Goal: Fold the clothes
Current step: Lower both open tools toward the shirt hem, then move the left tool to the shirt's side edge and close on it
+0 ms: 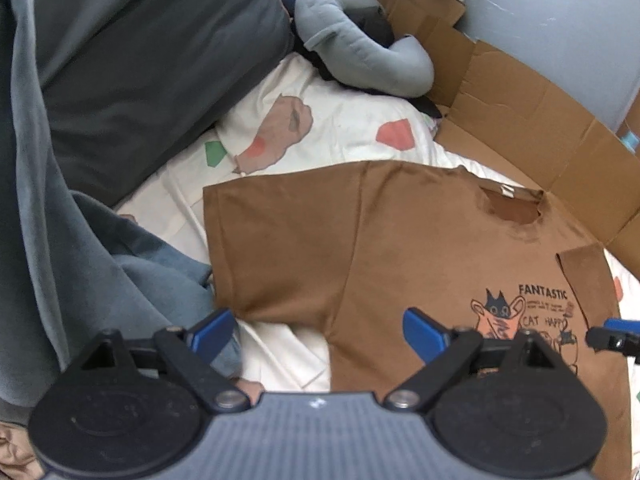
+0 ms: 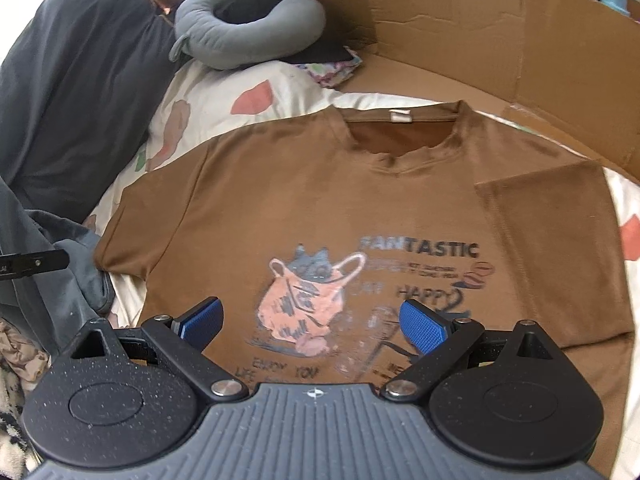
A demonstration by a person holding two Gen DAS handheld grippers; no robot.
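Blue fingers of the right gripper (image 2: 310, 320) are hanging wide apart over the cat picture on the brown T-shirt (image 2: 320, 200), holding nothing. Fingers of the left gripper (image 1: 320, 330) are gaping wide too, near the shirt's left armpit. That shirt is lying flat, front up, in the middle of the bed (image 1: 352, 132), with its collar pointing toward the cardboard (image 2: 460, 32) along the far edge. Its right sleeve (image 2: 552, 248) is lying folded in over the chest, while its left sleeve (image 1: 272, 240) is sticking out flat toward the dark pillow (image 1: 140, 60), maybe so it is easy to grab for folding.
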